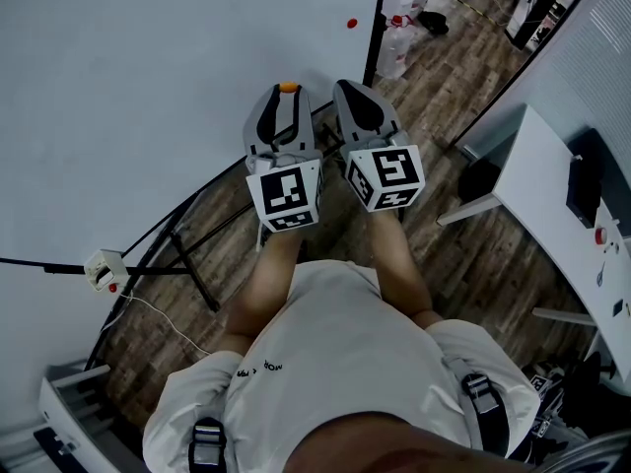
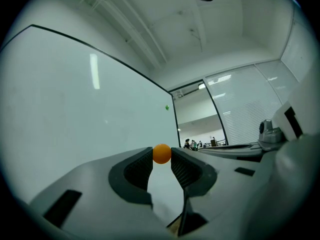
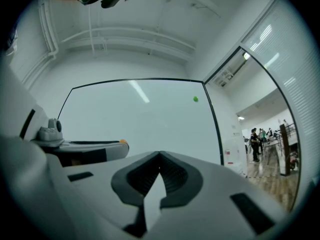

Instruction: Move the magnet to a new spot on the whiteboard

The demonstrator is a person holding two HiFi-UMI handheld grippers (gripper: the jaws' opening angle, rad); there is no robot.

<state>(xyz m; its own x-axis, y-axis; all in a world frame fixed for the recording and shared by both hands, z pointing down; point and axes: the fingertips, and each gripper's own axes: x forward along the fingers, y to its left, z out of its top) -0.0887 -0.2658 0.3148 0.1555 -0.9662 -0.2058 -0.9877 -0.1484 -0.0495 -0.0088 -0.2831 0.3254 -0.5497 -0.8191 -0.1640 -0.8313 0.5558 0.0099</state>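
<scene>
- The magnet [image 2: 161,153] is a small, round, plain orange piece with a smooth matte face and no visible markings.
- The left gripper [image 1: 287,95] has it right at the tips. The dark ribbed fingers [image 2: 137,170] stand a little apart and press on it from 9 and 3 o'clock. Most of the magnet rises above the fingertips, and nothing else is between them.
- In the head view the magnet shows as an orange cap at 12 o'clock from the left gripper's marker cube [image 1: 286,194]. It lies over the lower right part of the whiteboard [image 1: 148,87], close to the board's black edge.
- Whether the magnet touches the board's surface or sits just off it cannot be told from any view.
- A second small round dot [image 1: 352,23] sits on the whiteboard at about 1 o'clock from the orange magnet, well apart from it and near the same black edge. It reads red from the head and green from the gripper views.
- The right gripper [image 3: 160,156] is at 3 o'clock from the left one, just beside it and pointing the same way. Its fingers meet at the tips and hold nothing.
- From the right gripper view, the left gripper lies at 9 o'clock with its orange tip in front of the white board.
- A white tabletop [image 1: 537,175] stands at 3 o'clock over the wooden floor [image 1: 463,264].
</scene>
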